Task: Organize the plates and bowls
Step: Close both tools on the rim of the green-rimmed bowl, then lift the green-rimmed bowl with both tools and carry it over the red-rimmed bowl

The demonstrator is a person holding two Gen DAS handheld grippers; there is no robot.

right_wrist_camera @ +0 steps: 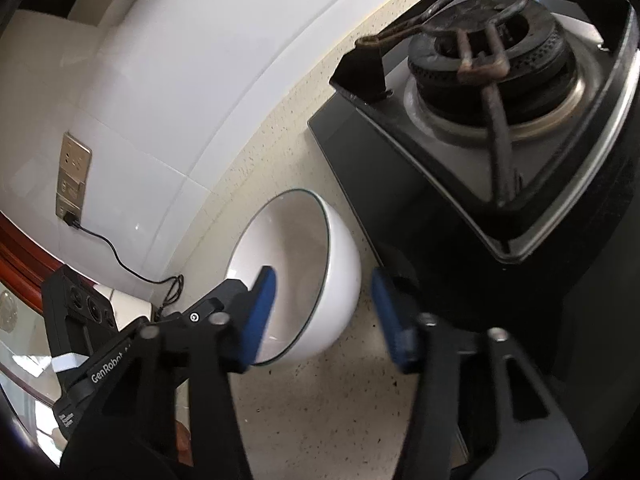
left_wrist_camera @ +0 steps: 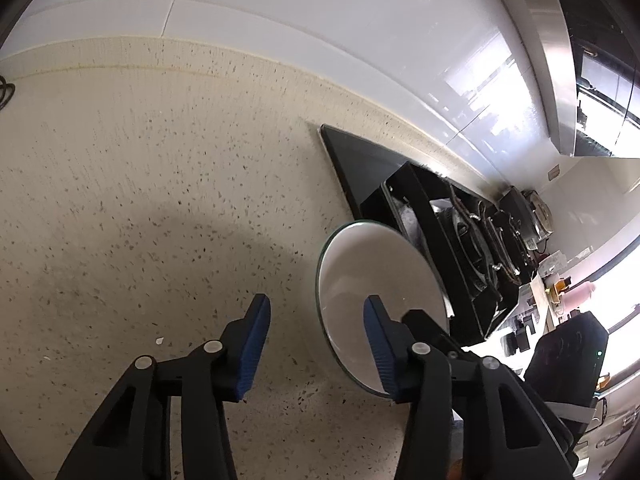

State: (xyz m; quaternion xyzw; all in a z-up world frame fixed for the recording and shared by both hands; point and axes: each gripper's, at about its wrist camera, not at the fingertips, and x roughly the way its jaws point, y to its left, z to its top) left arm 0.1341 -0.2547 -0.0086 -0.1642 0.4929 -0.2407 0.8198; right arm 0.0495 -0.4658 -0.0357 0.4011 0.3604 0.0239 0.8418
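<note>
Now we bring the right tool (right_wrist_camera: 324,304), fingers apart, over the rim of the white bowl (right_wrist_camera: 340,264) resting on the desk (right_wrist_camera: 340,400) beside the stove (right_wrist_camera: 500,128), then close slowly; the left tool (left_wrist_camera: 316,340) waits apart.

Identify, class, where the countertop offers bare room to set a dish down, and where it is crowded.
Free: the speckled countertop between the white bowl and the tiled wall, left of the gas stove. Crowded: the strip where the bowl sits close beside the stove.
</note>
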